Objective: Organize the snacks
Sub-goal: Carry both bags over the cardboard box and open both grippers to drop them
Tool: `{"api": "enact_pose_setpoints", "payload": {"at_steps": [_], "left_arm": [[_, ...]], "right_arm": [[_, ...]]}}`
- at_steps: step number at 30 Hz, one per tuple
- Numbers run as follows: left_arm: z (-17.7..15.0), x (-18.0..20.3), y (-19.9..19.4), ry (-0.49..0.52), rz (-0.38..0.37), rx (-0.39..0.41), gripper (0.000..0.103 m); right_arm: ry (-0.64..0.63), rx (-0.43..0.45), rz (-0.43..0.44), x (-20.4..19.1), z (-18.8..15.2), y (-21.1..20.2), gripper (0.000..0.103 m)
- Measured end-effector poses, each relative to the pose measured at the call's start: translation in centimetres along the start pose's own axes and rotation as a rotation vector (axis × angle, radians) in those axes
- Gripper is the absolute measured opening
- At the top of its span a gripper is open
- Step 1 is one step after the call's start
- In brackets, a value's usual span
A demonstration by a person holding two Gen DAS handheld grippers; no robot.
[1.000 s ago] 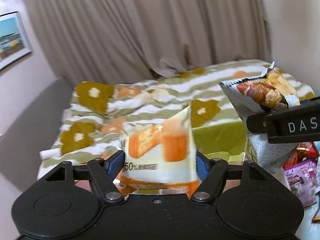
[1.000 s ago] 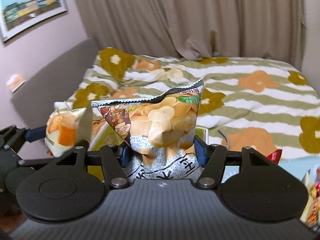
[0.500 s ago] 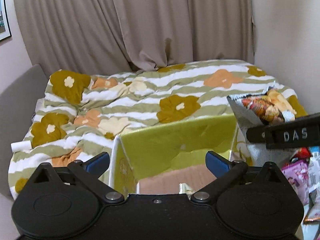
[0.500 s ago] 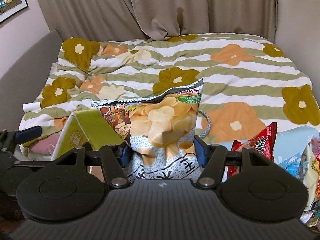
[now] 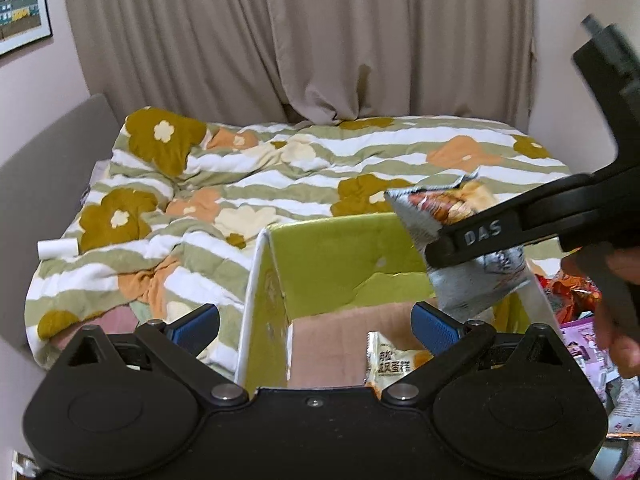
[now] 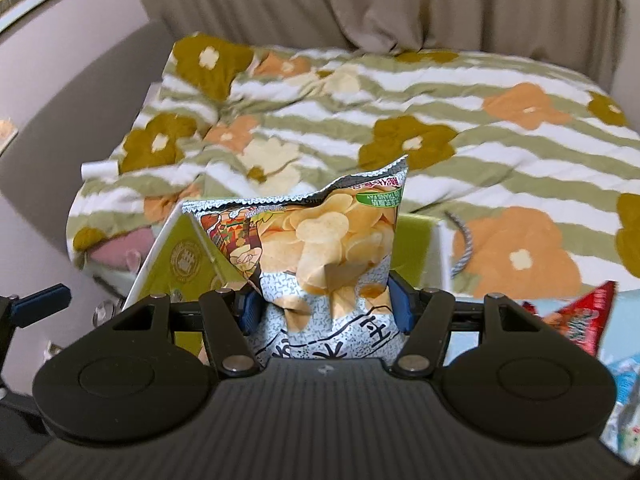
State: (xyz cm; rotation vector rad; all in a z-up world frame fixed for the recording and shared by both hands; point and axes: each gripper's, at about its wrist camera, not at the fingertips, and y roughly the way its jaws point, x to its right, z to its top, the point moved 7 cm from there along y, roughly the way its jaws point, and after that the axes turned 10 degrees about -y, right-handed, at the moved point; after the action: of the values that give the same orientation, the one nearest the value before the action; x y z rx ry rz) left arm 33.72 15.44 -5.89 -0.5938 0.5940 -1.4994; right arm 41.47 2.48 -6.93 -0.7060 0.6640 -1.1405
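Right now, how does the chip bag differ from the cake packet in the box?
The chip bag is clamped upright in the right gripper above the box; the cake packet lies loose inside it, below the open, empty left gripper. The chip bag looks larger and silver-grey; the cake packet is cream and orange. Both are sealed snacks.

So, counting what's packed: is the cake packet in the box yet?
In. The cake packet lies on the box floor, below the open left gripper.
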Motion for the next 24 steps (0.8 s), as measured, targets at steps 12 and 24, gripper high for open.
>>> {"api": "enact_pose_setpoints", "payload": {"at_steps": [12, 24], "left_arm": [[-1.0, -1.1, 0.9, -0.052, 0.022, -0.020, 0.103], [-0.7, -1.3, -2.7, -0.050, 0.030, 0.036, 0.103]], "right_arm": [[0.077, 0.033, 0.033, 0.6, -2.0, 1.3, 0.103], [0.040, 0.088, -0.037, 0.1, -2.3, -4.5, 0.103]]}}
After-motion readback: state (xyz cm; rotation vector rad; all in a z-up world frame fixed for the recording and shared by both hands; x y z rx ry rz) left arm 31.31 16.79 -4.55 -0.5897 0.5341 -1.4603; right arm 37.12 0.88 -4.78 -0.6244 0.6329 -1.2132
